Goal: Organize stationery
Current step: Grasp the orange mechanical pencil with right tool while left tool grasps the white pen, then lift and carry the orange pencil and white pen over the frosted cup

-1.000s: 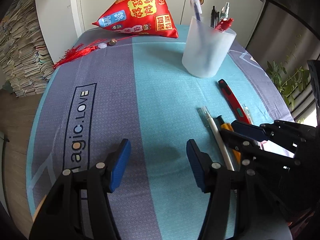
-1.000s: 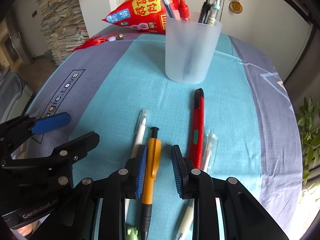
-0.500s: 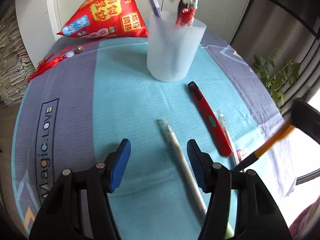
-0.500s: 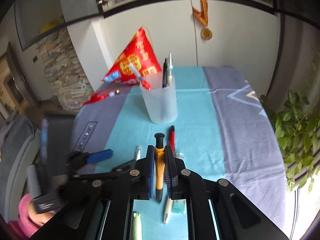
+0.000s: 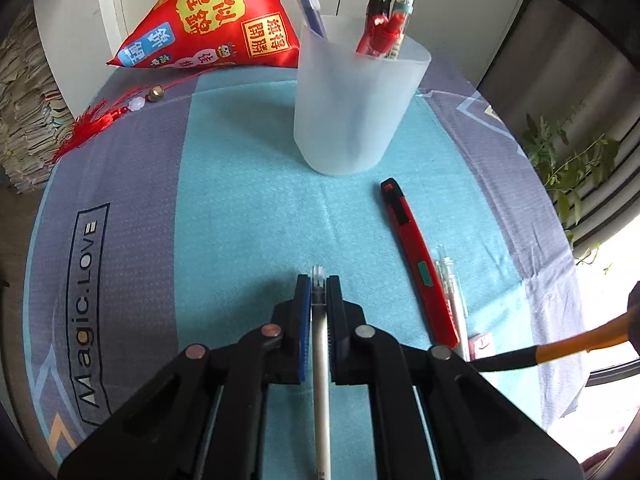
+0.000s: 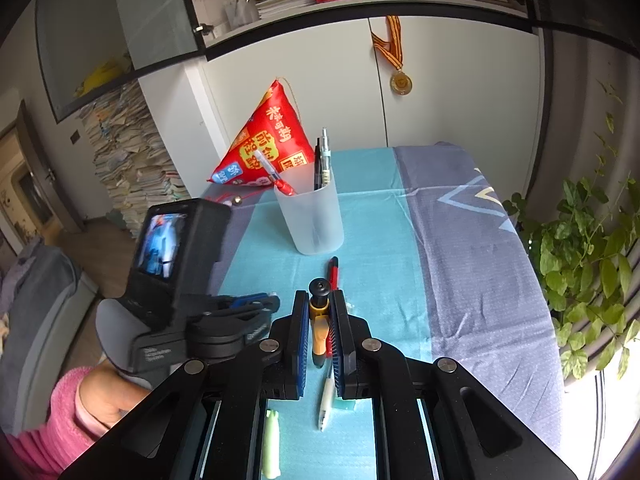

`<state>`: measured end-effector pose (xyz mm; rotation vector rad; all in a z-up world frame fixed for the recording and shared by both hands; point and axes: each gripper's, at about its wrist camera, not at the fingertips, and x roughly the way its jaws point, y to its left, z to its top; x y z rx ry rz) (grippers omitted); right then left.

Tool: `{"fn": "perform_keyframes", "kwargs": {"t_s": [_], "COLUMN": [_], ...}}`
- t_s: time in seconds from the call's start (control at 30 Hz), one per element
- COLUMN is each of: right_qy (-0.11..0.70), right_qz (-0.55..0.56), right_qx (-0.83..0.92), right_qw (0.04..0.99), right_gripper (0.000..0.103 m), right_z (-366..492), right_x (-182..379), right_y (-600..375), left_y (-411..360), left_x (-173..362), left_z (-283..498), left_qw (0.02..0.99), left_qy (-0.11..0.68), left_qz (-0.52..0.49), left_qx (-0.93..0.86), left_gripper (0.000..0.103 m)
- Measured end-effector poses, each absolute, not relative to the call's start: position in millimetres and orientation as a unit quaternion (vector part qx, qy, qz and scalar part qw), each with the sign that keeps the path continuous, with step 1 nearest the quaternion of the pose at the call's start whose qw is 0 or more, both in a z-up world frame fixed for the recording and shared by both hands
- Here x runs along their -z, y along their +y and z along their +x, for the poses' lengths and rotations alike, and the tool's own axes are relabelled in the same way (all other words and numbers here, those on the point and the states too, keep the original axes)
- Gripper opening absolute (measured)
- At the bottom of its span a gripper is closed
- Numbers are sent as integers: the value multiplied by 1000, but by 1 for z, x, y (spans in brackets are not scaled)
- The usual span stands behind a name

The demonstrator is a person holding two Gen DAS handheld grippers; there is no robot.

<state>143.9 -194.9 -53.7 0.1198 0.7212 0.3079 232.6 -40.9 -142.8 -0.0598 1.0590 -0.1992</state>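
In the left wrist view the white pen (image 5: 320,344) runs down out of the bottom edge, so its lower end is cut off, and its middle is partly masked by the blue pads; only its clear tip pokes out above them at centre frame. The left gripper (image 5: 319,286) is closed on this pen, pads pressing both sides, with the pen lying along the fingers on the teal cloth (image 5: 248,208). At the right edge an orange-and-black pen (image 5: 560,346) enters slantwise; the thing carrying it there is a dark blur. In the right wrist view that same pen (image 6: 319,320) stands clamped in the right gripper (image 6: 320,304), its black knob rising just above the pads, lifted clear of the cloth. The frosted pen cup (image 5: 352,96) stands in the upper centre, well beyond both grippers, with several pens inside whose lower parts are only dim shapes through its wall. To the right of the left gripper lie the red utility knife (image 5: 416,256) and, just beside it, a clear pen (image 5: 450,288). In the right wrist view a pale green item (image 6: 270,444) at the bottom is half hidden by the gripper frame and hard to identify.
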Motion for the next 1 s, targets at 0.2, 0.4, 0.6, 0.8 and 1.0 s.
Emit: {"fn": "perform_keyframes", "kwargs": {"t_s": [0.2,0.4,0.6,0.8,1.0], "right_qy": [346,336,318,293,275], "right_qz": [67,63,55,60,58], "right_qx": [-148,-151,-153,-153,-152], "right_qw": [924,927,934,942,948], "right_gripper": [11,11,11,11,11], "right_z": [143,144,149,169,201], "right_x": [52,44,26,-7,-32], "right_y": [-199,-194,-190,-189,-183], "left_y": [-16,-8,-8,-13,-20], "left_x": [101,62,32,3,-24], "left_z": [211,201,210,225,254], "left_qw": [882,909,931,947,958], "left_qy": [453,392,341,297,261], "left_qz": [-58,-58,-50,-32,-30], "left_qx": [115,128,121,116,119], "left_gripper": [5,5,5,6,6]}}
